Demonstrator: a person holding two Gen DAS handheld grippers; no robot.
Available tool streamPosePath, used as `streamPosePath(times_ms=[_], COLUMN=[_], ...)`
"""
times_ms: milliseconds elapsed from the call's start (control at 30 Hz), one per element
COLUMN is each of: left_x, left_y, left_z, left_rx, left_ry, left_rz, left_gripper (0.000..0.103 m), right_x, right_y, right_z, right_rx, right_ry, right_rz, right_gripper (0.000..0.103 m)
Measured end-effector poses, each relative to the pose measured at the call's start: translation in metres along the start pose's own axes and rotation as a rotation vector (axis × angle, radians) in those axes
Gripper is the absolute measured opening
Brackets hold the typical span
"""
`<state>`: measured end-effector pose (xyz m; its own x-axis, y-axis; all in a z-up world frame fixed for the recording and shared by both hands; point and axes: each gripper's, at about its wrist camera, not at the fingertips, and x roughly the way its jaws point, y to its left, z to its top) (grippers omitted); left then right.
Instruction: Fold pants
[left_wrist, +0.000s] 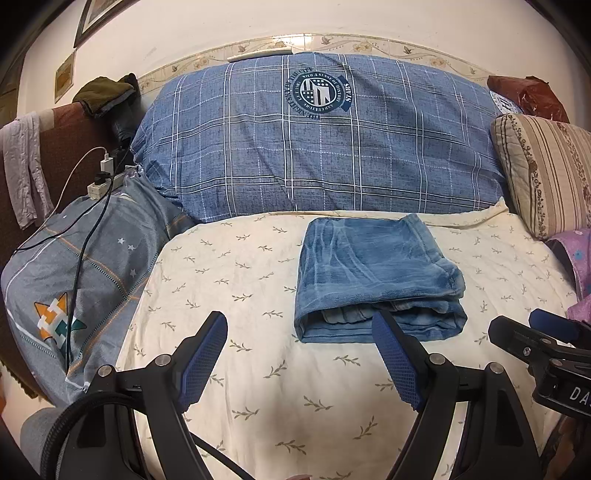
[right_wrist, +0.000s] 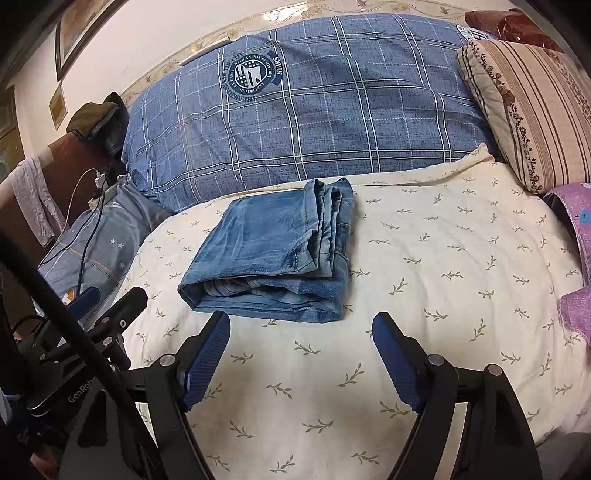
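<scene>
I've got the pants lying folded into a compact blue denim bundle on the cream leaf-print sheet of the bed, just in front of the big blue plaid duvet that is heaped against the wall. From the right wrist view the same pants show their stacked layers along the near edge and along the side away from the grey star-print pillow. My left tool hangs just short of the pants with its fingers spread wide and nothing between them; the blue pad of one finger overlaps the near edge of the pants in the picture, and I can't tell whether it touches the cloth. My right tool is likewise spread apart and empty, hovering over bare sheet just short of the pants' near edge. Each tool shows in the other's view, at the picture's edge. Beside the duvet, a striped floral cushion stands on one side, and on the other the grey star-print pillow carries a black cable that runs up to a power strip with white chargers plugged in
</scene>
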<state>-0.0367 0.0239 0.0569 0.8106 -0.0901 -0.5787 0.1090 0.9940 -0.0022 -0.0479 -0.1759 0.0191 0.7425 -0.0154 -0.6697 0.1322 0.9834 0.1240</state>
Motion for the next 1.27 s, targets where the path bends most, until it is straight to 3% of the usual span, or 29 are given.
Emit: streamPosePath(times_ms=[1267], left_x=[0.007], left_y=[-0.0044], left_z=[-0.0016], left_rx=[0.028], left_ry=[0.004], left_rz=[-0.003], left_gripper=[0.081], right_x=[0.0008], right_y=[-0.0052], right_z=[-0.0008], right_rx=[0.006], right_ry=[0.004], right_rz=[-0.016], right_gripper=[0.081])
